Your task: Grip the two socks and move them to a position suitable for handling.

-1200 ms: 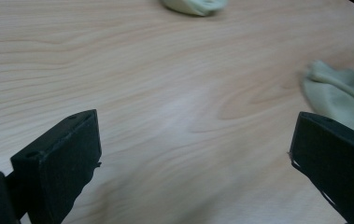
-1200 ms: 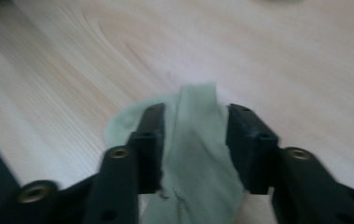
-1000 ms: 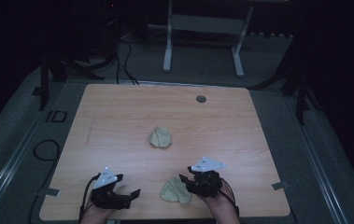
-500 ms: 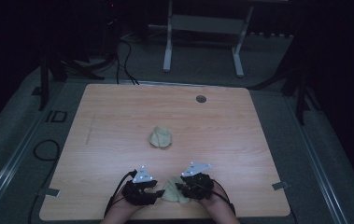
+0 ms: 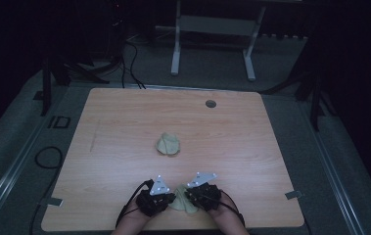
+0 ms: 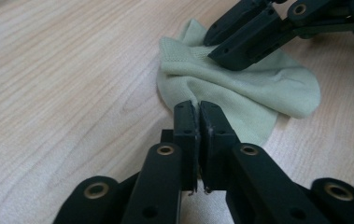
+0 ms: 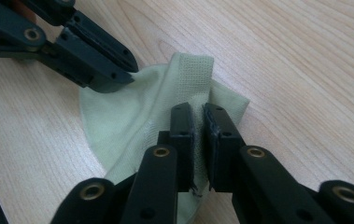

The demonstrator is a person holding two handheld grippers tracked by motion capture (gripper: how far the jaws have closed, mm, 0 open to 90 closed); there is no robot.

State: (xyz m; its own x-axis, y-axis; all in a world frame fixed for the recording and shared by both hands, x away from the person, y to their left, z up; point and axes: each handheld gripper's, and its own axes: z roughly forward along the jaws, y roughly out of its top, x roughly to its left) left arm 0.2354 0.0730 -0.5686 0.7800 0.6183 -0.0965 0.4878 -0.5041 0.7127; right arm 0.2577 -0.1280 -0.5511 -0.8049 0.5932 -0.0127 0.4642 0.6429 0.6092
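Observation:
A pale green sock lies crumpled near the table's front edge, between both grippers. My left gripper is at the sock's left side, and in the left gripper view its jaws are shut on the sock's near edge. My right gripper is at the sock's right side. In the right gripper view its jaws pinch a raised fold of the sock. A second pale green sock sits bunched at the table's middle.
The wooden table has a round dark grommet near its far edge. Beyond the table stands a metal frame, with cables on the floor. The person's hands enter at the front edge.
My left gripper has moved right along the front edge to the near sock and shut on its edge. The right gripper has stayed on the sock, shifting slightly left.

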